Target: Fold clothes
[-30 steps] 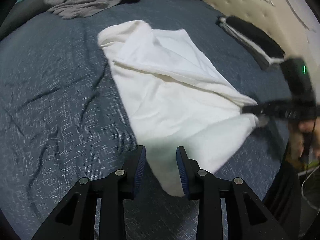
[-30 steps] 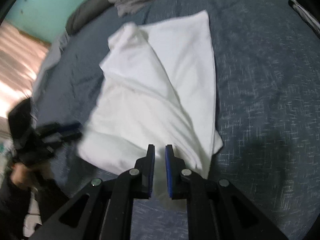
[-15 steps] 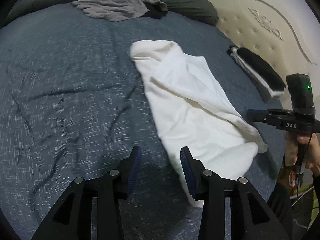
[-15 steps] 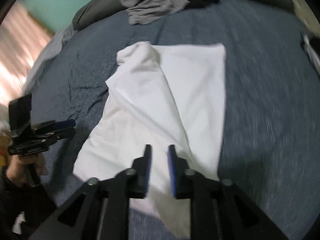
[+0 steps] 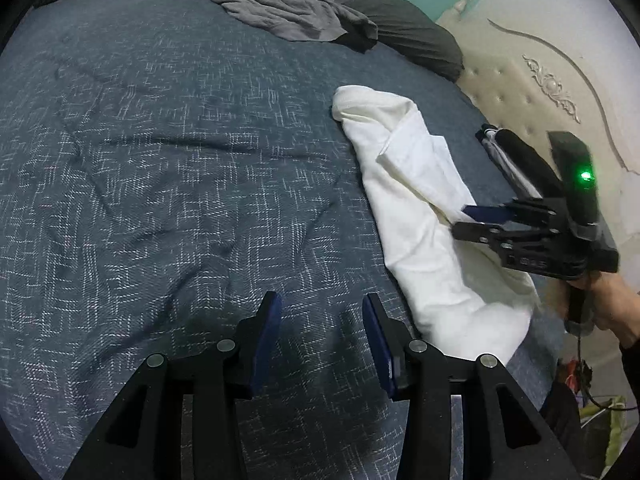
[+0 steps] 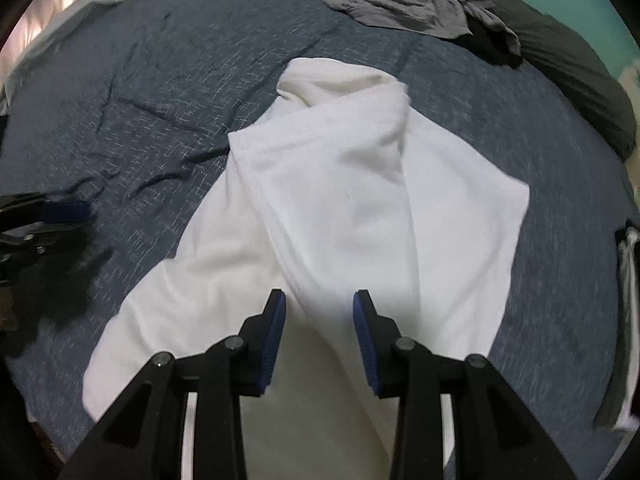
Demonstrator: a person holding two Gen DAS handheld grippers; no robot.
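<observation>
A white garment (image 5: 416,216) lies loosely folded lengthwise on the dark blue bedspread (image 5: 160,184); it fills the middle of the right wrist view (image 6: 340,208). My left gripper (image 5: 322,312) is open and empty over bare bedspread, left of the garment's near end. My right gripper (image 6: 319,308) is open and empty just above the garment's near part. The right gripper also shows in the left wrist view (image 5: 472,218), over the garment's right edge. The left gripper shows at the left edge of the right wrist view (image 6: 76,220).
A crumpled grey garment (image 5: 280,4) and a dark pillow (image 5: 404,40) lie at the far end of the bed. A folded black and white stack (image 5: 516,164) sits by the cream padded headboard (image 5: 532,92). The bed edge runs along the right.
Both grippers have let go of the white garment and opened. The left gripper has drawn away to the left over bare bedspread. The garment has settled flat on the bed.
</observation>
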